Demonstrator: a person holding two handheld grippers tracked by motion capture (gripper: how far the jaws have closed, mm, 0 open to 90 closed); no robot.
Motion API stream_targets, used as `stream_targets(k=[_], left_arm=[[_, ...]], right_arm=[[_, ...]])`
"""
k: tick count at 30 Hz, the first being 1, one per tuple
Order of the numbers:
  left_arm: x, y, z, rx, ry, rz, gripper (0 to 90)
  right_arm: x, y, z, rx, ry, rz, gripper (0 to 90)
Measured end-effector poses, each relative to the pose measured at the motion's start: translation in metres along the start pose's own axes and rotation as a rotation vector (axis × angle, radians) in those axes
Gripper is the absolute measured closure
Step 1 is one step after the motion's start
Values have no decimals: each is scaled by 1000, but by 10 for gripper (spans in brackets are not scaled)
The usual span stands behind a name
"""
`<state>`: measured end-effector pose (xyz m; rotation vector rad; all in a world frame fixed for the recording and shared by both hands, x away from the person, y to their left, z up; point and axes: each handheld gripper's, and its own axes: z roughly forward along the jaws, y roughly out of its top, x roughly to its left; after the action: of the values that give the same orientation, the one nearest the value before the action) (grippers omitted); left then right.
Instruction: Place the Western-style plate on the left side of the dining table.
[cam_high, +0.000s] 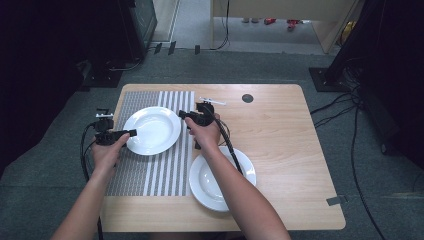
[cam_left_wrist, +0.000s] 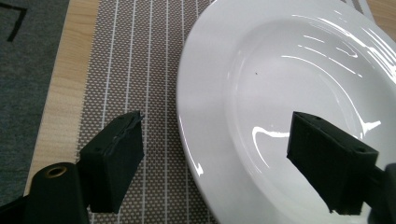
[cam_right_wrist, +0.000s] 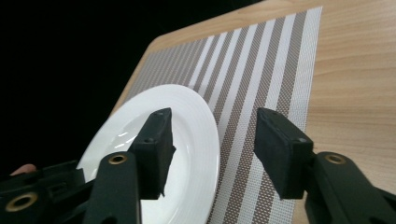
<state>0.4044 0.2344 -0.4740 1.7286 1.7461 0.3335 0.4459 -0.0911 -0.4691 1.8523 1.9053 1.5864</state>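
Nearest the person, a second plate (cam_high: 220, 185) sat on the bare table (cam_high: 280, 150) at the mat's near right corner, partly under the right forearm and touched by neither gripper.

Farther in, the plate (cam_high: 152, 130) lay flat on the far half of the striped mat (cam_high: 150, 175). The left gripper (cam_high: 131, 133) was at its left rim, jaws well apart. In the left gripper view the rim (cam_left_wrist: 187, 140) ran up between the two pads: one pad hung over the mat, the other over the white bowl of the plate (cam_left_wrist: 280, 93), and neither pressed on it.

The right gripper (cam_high: 183, 115) stood at the plate's right rim, jaws likewise parted. In the right gripper view one pad stood in front of the plate (cam_right_wrist: 187, 140) and the other over the stripes of the mat (cam_right_wrist: 261, 84), with the rim between them (whether it sat level with the pads or below them is hard to judge from this angle). No pad touched the plate.

Beyond the right gripper, a small white object (cam_high: 212, 101), possibly a utensil, lay on the wood, and a dark round spot (cam_high: 247, 98) sat near the table's far edge.
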Motion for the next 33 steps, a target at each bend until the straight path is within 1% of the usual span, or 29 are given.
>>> stream_targets(k=[1, 2, 3, 4, 5, 8, 9, 10, 11, 12, 14, 15, 16, 17, 19, 21, 22, 24, 27, 30, 33], left_arm=[[-1, -1, -2, -5, -9, 0, 175], [-2, -2, -5, -12, -13, 3, 167], [-4, -3, -8, -22, -14, 11, 162], [-6, -4, -10, -24, -17, 21, 149], [-7, -5, -13, -29, -20, 25, 142], [-11, -6, -19, -40, -28, 30, 142], [-13, -7, -23, -48, -33, 32, 142], [-14, -7, -24, -51, -35, 37, 142], [-15, -8, -27, -57, -43, 36, 142], [-17, -10, -30, -69, -49, 44, 142], [-19, -13, -34, -75, -48, 56, 142], [-20, -14, -36, -74, -47, 62, 142], [-21, -17, -40, -83, -46, 60, 142], [-22, -18, -42, -86, -46, 64, 142], [-23, -21, -46, -92, -47, 66, 142], [-25, -25, -48, -100, -57, 73, 142], [-27, -27, -49, -107, -62, 81, 142], [-30, -32, -50, -113, -70, 89, 142], [-34, -40, -52, -114, -77, 105, 141], [-38, -47, -54, -117, -82, 115, 141], [-40, -54, -57, -125, -88, 125, 141]], right_arm=[[-1, 2, -4, 1, 9, -1, 421], [-2, 4, -8, 8, 14, -9, 404], [-3, 5, -12, 2, 31, -26, 397], [-5, 7, -18, -12, 68, -19, 363], [-6, 8, -24, -19, 95, -15, 346], [-12, 9, -39, -59, 115, -34, 327], [-14, 9, -44, -70, 126, -28, 322], [-17, 8, -50, -78, 120, -25, 321], [-18, 8, -53, -78, 113, -23, 311], [-20, 7, -58, -74, 110, -19, 299], [-25, 5, -69, -73, 117, -21, 283], [-28, 4, -75, -73, 117, -27, 281], [-31, 3, -80, -72, 106, -45, 281], [-34, 1, -87, -76, 84, -65, 281], [-40, -2, -97, -82, 57, -93, 275], [-45, -4, -103, -85, 34, -107, 273], [-48, -6, -107, -85, 23, -105, 270], [-55, -9, -115, -71, 10, -112, 258], [-65, -15, -127, -64, -19, -146, 245], [-74, -20, -139, -62, -34, -171, 235], [-82, -23, -151, -58, -39, -181, 220]])
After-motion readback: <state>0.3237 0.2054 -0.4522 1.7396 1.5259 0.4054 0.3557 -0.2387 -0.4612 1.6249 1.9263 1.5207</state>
